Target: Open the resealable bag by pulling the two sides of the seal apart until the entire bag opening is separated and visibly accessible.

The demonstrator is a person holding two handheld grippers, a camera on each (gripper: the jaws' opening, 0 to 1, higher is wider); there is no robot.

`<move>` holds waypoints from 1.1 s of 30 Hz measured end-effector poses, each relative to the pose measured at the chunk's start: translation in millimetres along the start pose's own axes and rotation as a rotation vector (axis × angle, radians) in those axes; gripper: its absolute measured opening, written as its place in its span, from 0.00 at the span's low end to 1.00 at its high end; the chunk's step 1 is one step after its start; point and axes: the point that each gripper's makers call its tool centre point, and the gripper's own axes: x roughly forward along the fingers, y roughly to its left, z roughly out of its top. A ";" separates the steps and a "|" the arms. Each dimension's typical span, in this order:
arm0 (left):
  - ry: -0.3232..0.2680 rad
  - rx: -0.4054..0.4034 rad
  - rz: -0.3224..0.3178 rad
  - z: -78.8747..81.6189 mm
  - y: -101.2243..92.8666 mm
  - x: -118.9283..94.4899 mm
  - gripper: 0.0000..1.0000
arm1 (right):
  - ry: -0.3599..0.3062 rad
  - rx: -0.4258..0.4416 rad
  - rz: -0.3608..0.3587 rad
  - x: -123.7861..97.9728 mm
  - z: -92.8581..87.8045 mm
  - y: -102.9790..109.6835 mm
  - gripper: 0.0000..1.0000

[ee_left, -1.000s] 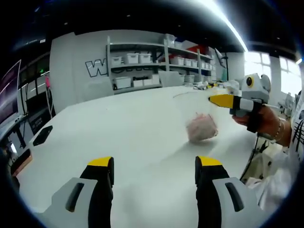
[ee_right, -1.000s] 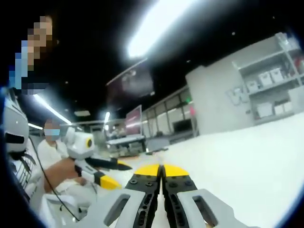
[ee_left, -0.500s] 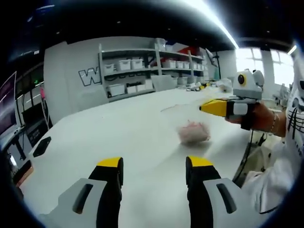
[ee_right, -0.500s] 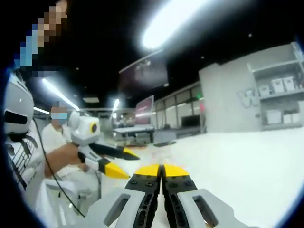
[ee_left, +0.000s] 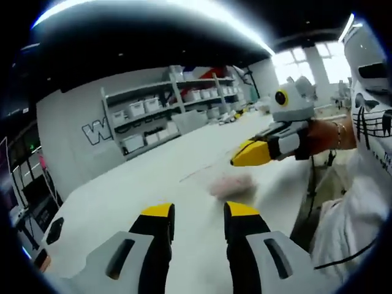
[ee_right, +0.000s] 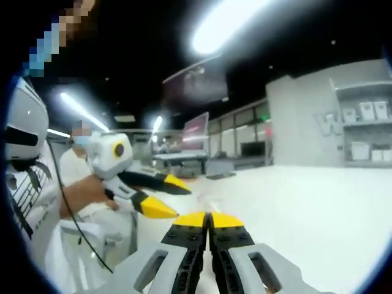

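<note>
Clear resealable bag (ee_left: 229,184), mid-frame, is approached more closely by the parted left gripper (ee_left: 197,211); right gripper (ee_right: 209,218) stays clamped on its seal, opening unstarted.

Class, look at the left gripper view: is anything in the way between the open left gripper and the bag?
Nothing visible blocks it. Bare white table lies between the left gripper and the blurred bag. The right gripper is over the bag's far side, not in the path.
</note>
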 end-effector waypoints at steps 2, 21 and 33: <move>-0.017 0.057 -0.003 4.3 -1.5 -1.0 0.28 | 0.006 -0.003 0.003 0.0 -1.9 1.2 0.00; -0.003 0.445 0.029 10.0 -11.2 0.5 0.13 | 0.022 0.030 0.028 0.5 -12.3 10.3 0.00; 0.055 0.646 0.021 1.9 -20.3 10.6 0.09 | 0.021 0.049 0.034 0.4 -13.8 12.6 0.00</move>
